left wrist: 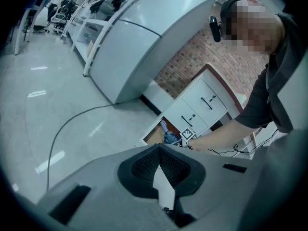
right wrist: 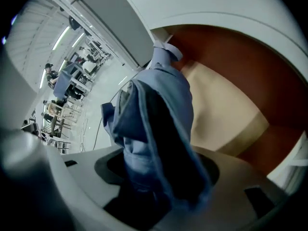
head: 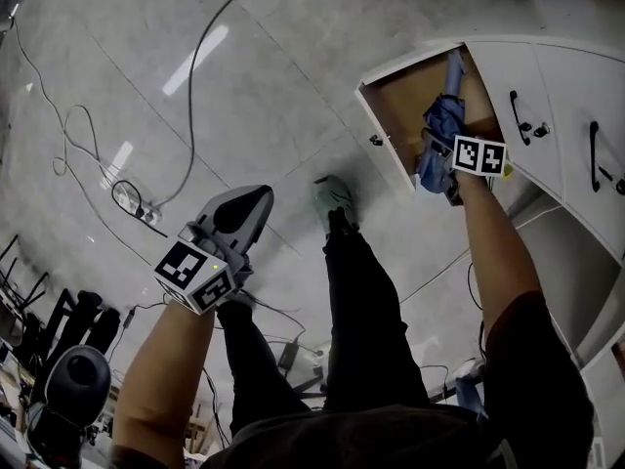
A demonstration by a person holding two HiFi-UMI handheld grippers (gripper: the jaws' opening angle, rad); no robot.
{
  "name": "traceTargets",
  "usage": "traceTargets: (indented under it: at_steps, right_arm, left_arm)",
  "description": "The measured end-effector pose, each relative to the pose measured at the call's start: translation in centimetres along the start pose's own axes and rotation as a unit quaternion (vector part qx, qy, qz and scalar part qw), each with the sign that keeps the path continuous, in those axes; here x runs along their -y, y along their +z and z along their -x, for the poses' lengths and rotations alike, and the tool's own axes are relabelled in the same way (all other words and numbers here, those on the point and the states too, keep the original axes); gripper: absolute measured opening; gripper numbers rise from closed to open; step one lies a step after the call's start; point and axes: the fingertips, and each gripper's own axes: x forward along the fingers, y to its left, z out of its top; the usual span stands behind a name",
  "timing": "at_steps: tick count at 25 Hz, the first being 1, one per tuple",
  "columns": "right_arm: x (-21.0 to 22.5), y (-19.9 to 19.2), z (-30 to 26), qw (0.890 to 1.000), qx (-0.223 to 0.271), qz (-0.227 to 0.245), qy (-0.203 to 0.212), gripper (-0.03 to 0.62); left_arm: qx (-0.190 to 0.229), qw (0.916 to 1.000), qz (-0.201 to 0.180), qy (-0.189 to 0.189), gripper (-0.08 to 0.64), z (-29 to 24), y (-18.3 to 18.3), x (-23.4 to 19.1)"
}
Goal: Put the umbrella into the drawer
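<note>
A folded blue umbrella (head: pixel 444 115) hangs tip-first over the open drawer (head: pixel 389 130), which has a bare wooden floor. My right gripper (head: pixel 437 164) is shut on the umbrella's lower end, with its marker cube just to the right. In the right gripper view the blue fabric (right wrist: pixel 159 105) fills the space between the right gripper's (right wrist: pixel 159 179) jaws, and the drawer's floor (right wrist: pixel 226 109) lies behind it. My left gripper (head: pixel 262 201) hangs over the floor, far left of the drawer, jaws together and holding nothing. From the left gripper (left wrist: pixel 159 152) view the umbrella (left wrist: pixel 169 137) and drawer (left wrist: pixel 153 136) are small and distant.
The drawer belongs to a white cabinet (head: pixel 557 86) with black handles on its fronts. Cables (head: pixel 195 66) and a power strip (head: pixel 132 201) lie on the grey floor. The person's legs and a shoe (head: pixel 335 203) stand between the two grippers. Dark equipment (head: pixel 73 384) sits at lower left.
</note>
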Motion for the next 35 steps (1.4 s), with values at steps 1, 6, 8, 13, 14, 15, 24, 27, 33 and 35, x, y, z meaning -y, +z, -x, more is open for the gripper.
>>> traceTargets:
  at_steps: [1, 6, 8, 13, 14, 15, 24, 27, 33, 35]
  right_arm:
    - [0.5, 0.1, -0.4, 1.0, -0.001, -0.01, -0.002, 0.255]
    - [3.3, 1.3, -2.6, 0.999, -0.01, -0.032, -0.029, 0.256]
    - [4.2, 1.4, -3.4, 0.998, -0.015, -0.035, -0.044, 0.256]
    - [5.3, 1.7, -5.0, 0.997, -0.022, -0.043, -0.06, 0.258]
    - [5.3, 1.9, -5.2, 0.997, -0.023, -0.041, -0.062, 0.259]
    - [5.3, 2.0, -5.4, 0.997, -0.023, -0.039, -0.064, 0.261]
    - [6.1, 2.2, -5.6, 0.993, -0.006, -0.027, -0.112, 0.316]
    - [6.4, 2.3, -4.9, 0.992, -0.001, -0.015, -0.122, 0.337]
    - [5.4, 1.7, -3.3, 0.992, 0.005, -0.008, -0.129, 0.339]
    - [4.3, 1.4, -2.6, 0.992, 0.008, -0.012, -0.126, 0.339]
  left_arm:
    - [0.001, 1.0, 0.001, 0.001, 0.0, -0.3, -0.2, -0.2]
    - [0.008, 0.9998, 0.016, 0.006, 0.0, -1.5, -1.1, -1.0]
    - [0.005, 0.9997, 0.022, 0.005, 0.0, -1.7, -1.8, -0.9]
    - [-0.002, 0.9995, 0.029, 0.008, 0.0, -1.8, -3.2, -1.8]
    - [-0.001, 0.9995, 0.031, 0.011, 0.0, -1.8, -3.2, -2.1]
    - [0.001, 0.9994, 0.033, 0.013, 0.0, -1.8, -3.2, -2.3]
    - [0.006, 0.9991, 0.038, 0.02, 0.0, -1.7, -3.3, -3.4]
    - [0.008, 0.999, 0.039, 0.021, 0.0, -1.4, -3.3, -3.7]
    - [0.009, 0.9987, 0.043, 0.026, 0.0, 0.3, -3.6, -4.0]
    - [0.01, 0.9987, 0.042, 0.028, 0.0, 1.2, -3.7, -3.9]
